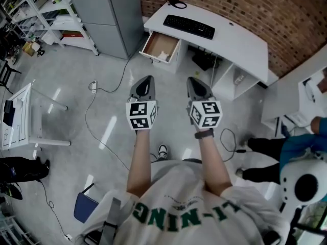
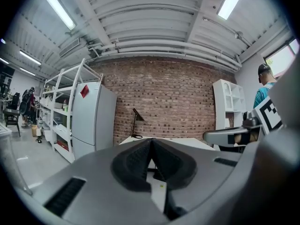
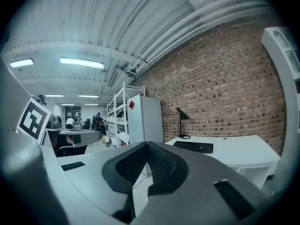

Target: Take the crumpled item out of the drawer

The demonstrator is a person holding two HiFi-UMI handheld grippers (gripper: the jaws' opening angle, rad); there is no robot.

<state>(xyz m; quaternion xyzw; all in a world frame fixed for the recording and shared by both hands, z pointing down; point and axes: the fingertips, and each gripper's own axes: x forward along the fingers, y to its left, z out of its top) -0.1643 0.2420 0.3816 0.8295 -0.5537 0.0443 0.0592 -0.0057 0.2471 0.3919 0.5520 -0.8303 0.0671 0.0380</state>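
Approach stage: left claw and right claw, both pinched together and empty, sit well apart from the open drawer; next, step closer.

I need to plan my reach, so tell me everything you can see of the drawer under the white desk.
The drawer is pulled open from one end of the white desk. It looks like a shallow box with white walls and a tan, wood-like bottom. A small pale lump lies at its front wall, too small to identify. Apart from the desk, nothing visibly touches the drawer.
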